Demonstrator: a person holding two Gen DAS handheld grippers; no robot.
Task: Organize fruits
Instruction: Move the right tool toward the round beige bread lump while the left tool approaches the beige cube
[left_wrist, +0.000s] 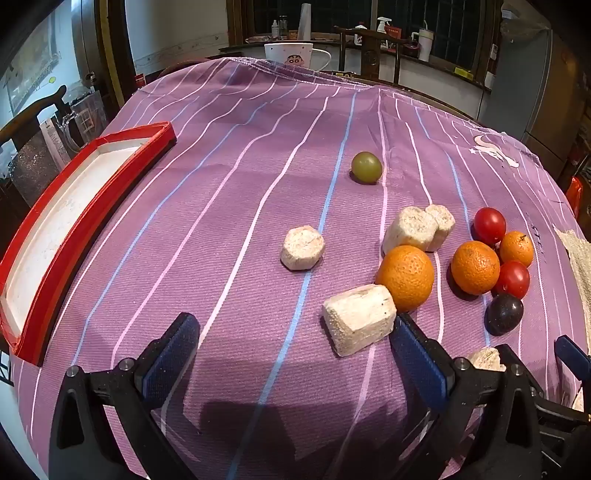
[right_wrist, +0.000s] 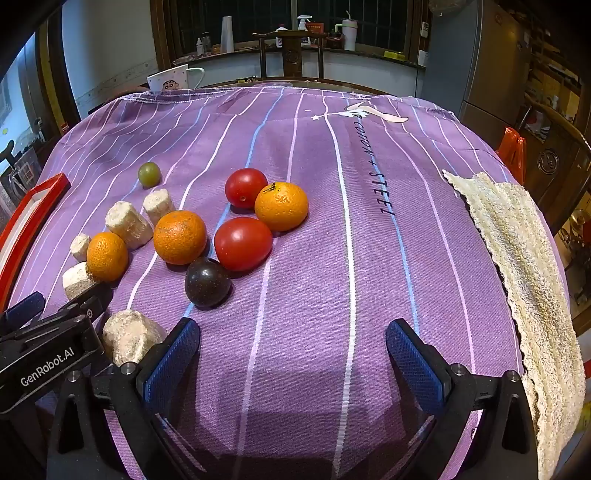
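On the purple striped cloth lie three oranges (left_wrist: 405, 277) (left_wrist: 475, 267) (left_wrist: 516, 248), two red tomatoes (left_wrist: 489, 225) (left_wrist: 512, 278), a dark plum (left_wrist: 504, 314), a green grape (left_wrist: 366, 167) and several pale sugarcane chunks (left_wrist: 358, 319) (left_wrist: 303, 246). A red-rimmed white tray (left_wrist: 74, 221) sits at the left. My left gripper (left_wrist: 291, 354) is open and empty, its right finger next to the nearest chunk. My right gripper (right_wrist: 291, 350) is open and empty, just near of the plum (right_wrist: 207, 282) and tomatoes (right_wrist: 242, 243). Another chunk (right_wrist: 129, 336) lies between the grippers.
A beige towel (right_wrist: 524, 277) lies along the right table edge. A white cartoon mug (left_wrist: 290, 55) stands at the far edge. Wooden chairs, a glass jug and a counter with bottles surround the table. The tray's corner shows in the right wrist view (right_wrist: 48, 188).
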